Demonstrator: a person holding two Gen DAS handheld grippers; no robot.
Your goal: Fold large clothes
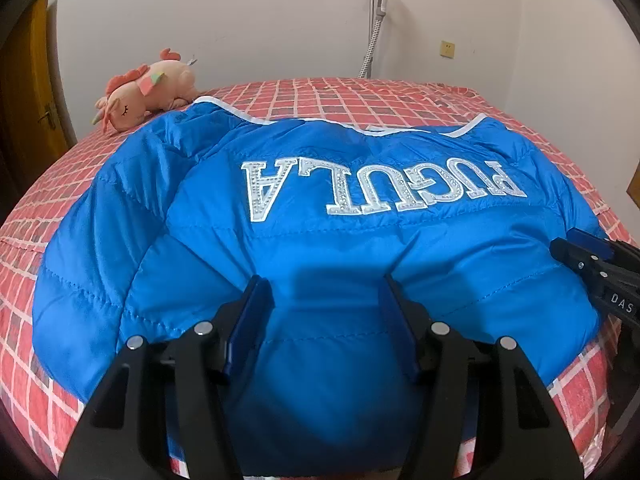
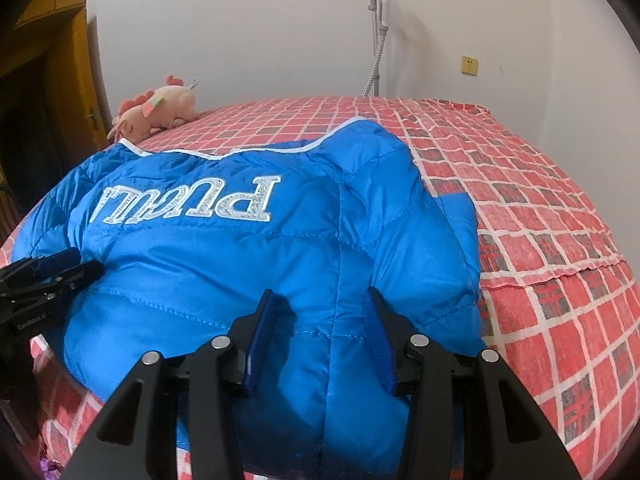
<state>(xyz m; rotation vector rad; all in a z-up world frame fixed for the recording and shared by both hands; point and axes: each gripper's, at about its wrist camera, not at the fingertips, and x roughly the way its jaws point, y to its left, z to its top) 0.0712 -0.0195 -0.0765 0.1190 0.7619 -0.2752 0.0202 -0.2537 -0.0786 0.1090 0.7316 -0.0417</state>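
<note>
A blue quilted jacket (image 1: 320, 248) with silver letters lies back side up on the bed, letters upside down to me; it also shows in the right wrist view (image 2: 248, 264). My left gripper (image 1: 326, 300) is open, its blue pads straddling the jacket's near edge. My right gripper (image 2: 320, 312) is open too, over the near right part of the jacket. The right gripper shows at the right edge of the left wrist view (image 1: 592, 260); the left gripper shows at the left of the right wrist view (image 2: 56, 272). Whether the pads touch the cloth I cannot tell.
The bed has a red checked sheet (image 2: 540, 220). A pink plush toy (image 1: 144, 92) lies at the far left corner. A garment steamer pole (image 1: 376, 20) stands against the back wall. A wooden door (image 1: 24, 100) is at the left.
</note>
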